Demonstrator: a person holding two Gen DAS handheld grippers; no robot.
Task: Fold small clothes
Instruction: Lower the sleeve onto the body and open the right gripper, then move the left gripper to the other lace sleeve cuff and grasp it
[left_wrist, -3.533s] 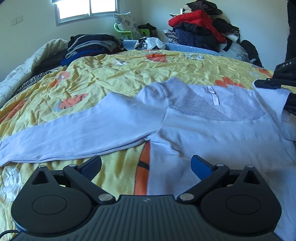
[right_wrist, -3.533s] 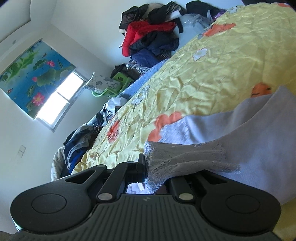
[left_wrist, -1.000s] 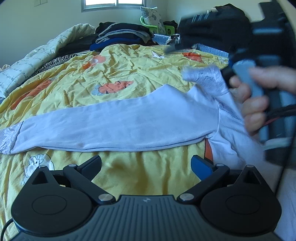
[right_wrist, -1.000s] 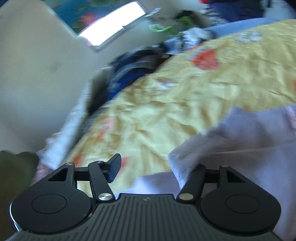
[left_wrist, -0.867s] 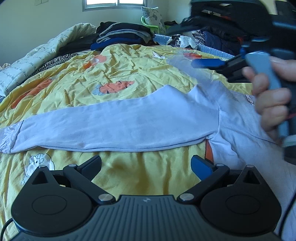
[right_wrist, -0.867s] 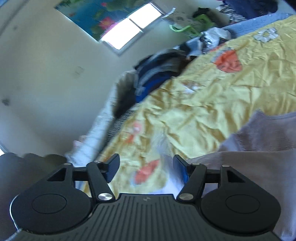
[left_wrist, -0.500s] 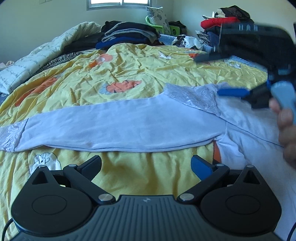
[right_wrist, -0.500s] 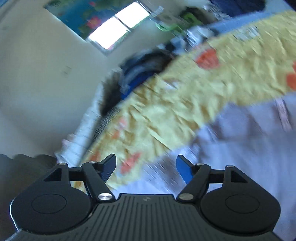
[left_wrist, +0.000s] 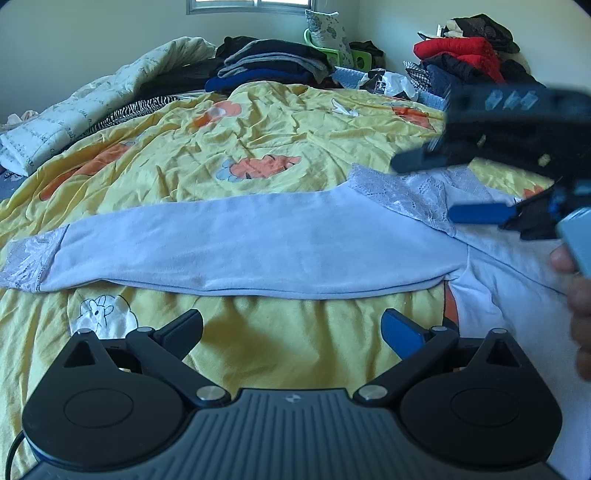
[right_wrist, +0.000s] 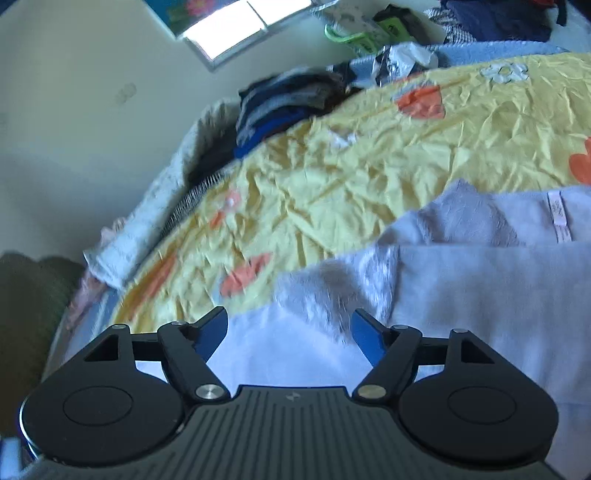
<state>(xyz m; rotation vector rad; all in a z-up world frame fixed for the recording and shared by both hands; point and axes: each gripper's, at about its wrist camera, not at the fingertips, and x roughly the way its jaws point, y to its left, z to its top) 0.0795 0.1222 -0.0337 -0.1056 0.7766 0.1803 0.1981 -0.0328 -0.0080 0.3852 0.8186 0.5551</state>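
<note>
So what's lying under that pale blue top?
Under the pale blue top lies a yellow bedspread with orange cartoon prints, visible all around it. Whatever print or crease sits directly beneath the fabric is covered.

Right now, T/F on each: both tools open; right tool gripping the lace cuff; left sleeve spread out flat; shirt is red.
1. Both tools open: true. The left tool and right tool each stand with jaws apart.
2. Right tool grips the lace cuff: false. Nothing is between its jaws; the cuff lies on the shirt.
3. Left sleeve spread flat on the yellow bedspread: true.
4. Shirt is red: false. It is pale blue-white.
</note>
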